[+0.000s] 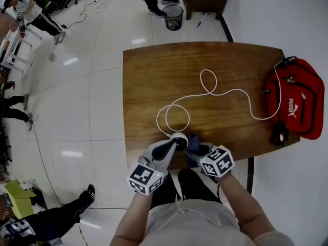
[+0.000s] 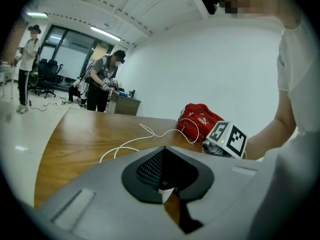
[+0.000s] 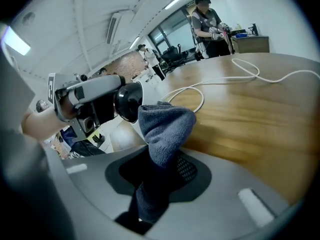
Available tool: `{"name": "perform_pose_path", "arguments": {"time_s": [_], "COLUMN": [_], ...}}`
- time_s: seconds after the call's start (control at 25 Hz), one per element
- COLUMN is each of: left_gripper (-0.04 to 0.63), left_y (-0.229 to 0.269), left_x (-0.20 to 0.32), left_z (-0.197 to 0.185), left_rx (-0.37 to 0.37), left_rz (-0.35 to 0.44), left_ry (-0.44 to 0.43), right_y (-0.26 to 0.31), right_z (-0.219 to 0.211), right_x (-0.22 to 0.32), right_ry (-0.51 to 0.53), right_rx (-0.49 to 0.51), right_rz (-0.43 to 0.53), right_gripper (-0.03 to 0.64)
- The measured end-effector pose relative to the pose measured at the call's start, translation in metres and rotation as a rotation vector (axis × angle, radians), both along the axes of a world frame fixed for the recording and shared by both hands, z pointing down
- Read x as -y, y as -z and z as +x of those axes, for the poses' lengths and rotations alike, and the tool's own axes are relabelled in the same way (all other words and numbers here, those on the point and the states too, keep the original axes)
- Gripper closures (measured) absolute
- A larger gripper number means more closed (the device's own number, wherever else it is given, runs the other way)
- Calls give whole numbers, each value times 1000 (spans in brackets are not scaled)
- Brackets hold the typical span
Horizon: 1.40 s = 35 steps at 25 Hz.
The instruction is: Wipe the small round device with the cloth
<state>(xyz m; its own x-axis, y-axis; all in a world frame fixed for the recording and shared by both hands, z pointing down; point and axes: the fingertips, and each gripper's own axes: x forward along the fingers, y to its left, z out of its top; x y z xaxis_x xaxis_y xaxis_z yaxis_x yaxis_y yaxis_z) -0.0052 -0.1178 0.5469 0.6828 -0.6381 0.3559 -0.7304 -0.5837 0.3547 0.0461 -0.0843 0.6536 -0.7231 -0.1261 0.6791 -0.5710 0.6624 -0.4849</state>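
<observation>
Head view: small round device (image 1: 178,137), white rim w/ dark face, sits at near edge of wooden table (image 1: 154,70), right in front of the person. Left gripper (image 1: 177,143) is clenched on it; left gripper view shows jaws together w/ just a white sliver betw. them. Right gripper view: device's dark disc (image 3: 129,101) faces the cloth (image 3: 165,129), a blue-grey wad sticking up and right up against the disc's edge; actual contact unclear. Right gripper (image 3: 160,184) is clamped tight on the cloth's lower part. White cable (image 1: 225,93) loops from the device across the tabletop to a red bag (image 1: 300,101) at the far right edge. Waste bin (image 1: 173,17) on the floor beyond the table.
</observation>
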Motion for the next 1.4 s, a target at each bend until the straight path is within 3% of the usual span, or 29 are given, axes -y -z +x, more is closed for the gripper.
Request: {"name": "perform_pose_path", "arguments": {"time_s": [0.16,0.36,0.56,0.72,0.96,1.12,1.4], "left_gripper": [589,589,589,589,588,589,589], "left_y": [0,7,-2,-9,-7,-6,-5], "left_x": [-1,-6,-10,-10,-5,1,8], "left_z": [0,0,-8,-5,-8,-15,-20], "left_rx": [38,36,70,74,45,29,-18], "left_rz": [9,24,3,-8,0,-1,-8], "left_ry": [-6,8,45,47,79,109,132], "right_y": [40,115,124,103,91,72,27], "right_z": [10,-7,-39,-41,-33,-23,-16], "right_x": [23,58,70,80,90,95,80], "right_ry": [-31,-11,64,43,-24,-22,-47], "right_rx": [34,155,169,145,195,104,61], "right_rz": [109,260,327,295,217,209,96], "right_gripper": [506,506,506,506,505,506,507]}}
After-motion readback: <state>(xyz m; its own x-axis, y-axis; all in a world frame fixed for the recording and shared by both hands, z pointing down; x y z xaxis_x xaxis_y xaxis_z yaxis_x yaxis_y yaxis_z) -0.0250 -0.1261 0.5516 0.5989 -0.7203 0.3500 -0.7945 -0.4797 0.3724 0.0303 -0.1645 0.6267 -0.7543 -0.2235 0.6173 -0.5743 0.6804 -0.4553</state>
